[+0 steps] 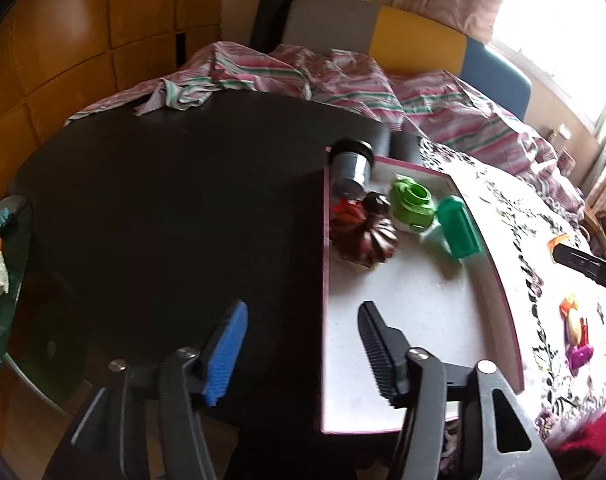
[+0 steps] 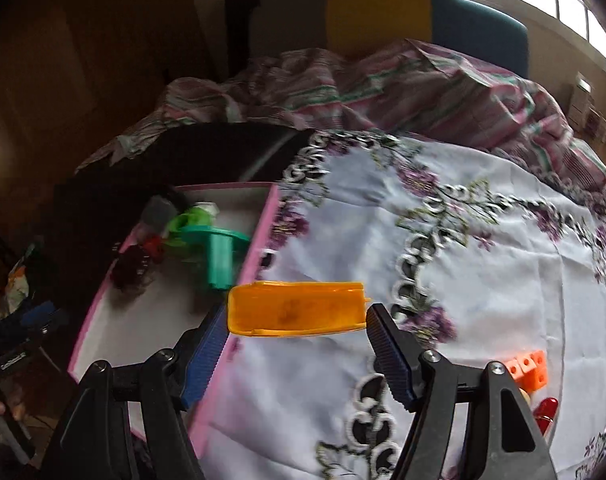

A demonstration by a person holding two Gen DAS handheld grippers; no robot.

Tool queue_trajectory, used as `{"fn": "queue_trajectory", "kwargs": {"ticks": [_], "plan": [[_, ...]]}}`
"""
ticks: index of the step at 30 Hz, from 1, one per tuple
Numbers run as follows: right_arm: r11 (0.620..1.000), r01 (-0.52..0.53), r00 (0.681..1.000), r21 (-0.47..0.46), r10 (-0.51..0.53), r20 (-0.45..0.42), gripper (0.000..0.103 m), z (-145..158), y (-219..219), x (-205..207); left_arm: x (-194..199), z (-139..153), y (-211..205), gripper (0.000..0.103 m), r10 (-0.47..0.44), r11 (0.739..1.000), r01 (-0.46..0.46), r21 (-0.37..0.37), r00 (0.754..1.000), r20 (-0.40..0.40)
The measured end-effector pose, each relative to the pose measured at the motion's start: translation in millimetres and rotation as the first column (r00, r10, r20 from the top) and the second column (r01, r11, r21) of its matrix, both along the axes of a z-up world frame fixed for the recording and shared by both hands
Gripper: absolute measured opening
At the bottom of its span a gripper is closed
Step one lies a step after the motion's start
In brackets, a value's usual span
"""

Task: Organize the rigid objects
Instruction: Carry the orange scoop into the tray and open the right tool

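left tool (image 1: 303, 344): fingers apart, nothing between them, held over the near left edge of the pink-rimmed tray (image 1: 499, 280).
right tool (image 2: 297, 344): clamped on an orange plastic piece (image 2: 295, 314), long and open-topped, gripped end to end, held over the tray's right rim (image 2: 259, 256).
tray contents, far end: grey cylinder with black cap (image 1: 351, 168), lying on its side; dark red ribbed pumpkin-shaped piece (image 1: 363, 240); light green ring-shaped piece (image 1: 411, 202); darker green block (image 1: 461, 226), just right of the light green one.
table (image 1: 163, 200): dark, round; a white cloth with purple flowers (image 2: 483, 272) covers its right part.
on the cloth, near right: orange holed cubes (image 2: 529, 372), a red piece (image 2: 545, 408), only partly seen.
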State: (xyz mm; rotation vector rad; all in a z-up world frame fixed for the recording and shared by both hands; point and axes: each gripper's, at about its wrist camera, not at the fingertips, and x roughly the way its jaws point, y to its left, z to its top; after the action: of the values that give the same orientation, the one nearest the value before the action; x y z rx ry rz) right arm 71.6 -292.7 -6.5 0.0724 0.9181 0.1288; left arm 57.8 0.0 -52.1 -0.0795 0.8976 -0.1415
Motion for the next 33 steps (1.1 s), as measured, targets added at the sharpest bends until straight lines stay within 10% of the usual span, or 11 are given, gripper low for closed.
{"fn": "queue_trajectory", "kwargs": {"ticks": [15,33], "plan": [[0.967,-0.252,0.946,0.019,0.251,-0.207,0.072,-72.5,179.3,54.5,-3.2,-2.6,39.9,0.073,0.085,0.995,-0.084,-0.055,0.996,0.018],[0.975,-0.170,0.978,0.144,0.185,-0.100,0.080,-47.8,148.3,26.0,-10.0,11.1,31.7,0.073,0.045,0.998,-0.043,-0.044,0.997,0.064]]}}
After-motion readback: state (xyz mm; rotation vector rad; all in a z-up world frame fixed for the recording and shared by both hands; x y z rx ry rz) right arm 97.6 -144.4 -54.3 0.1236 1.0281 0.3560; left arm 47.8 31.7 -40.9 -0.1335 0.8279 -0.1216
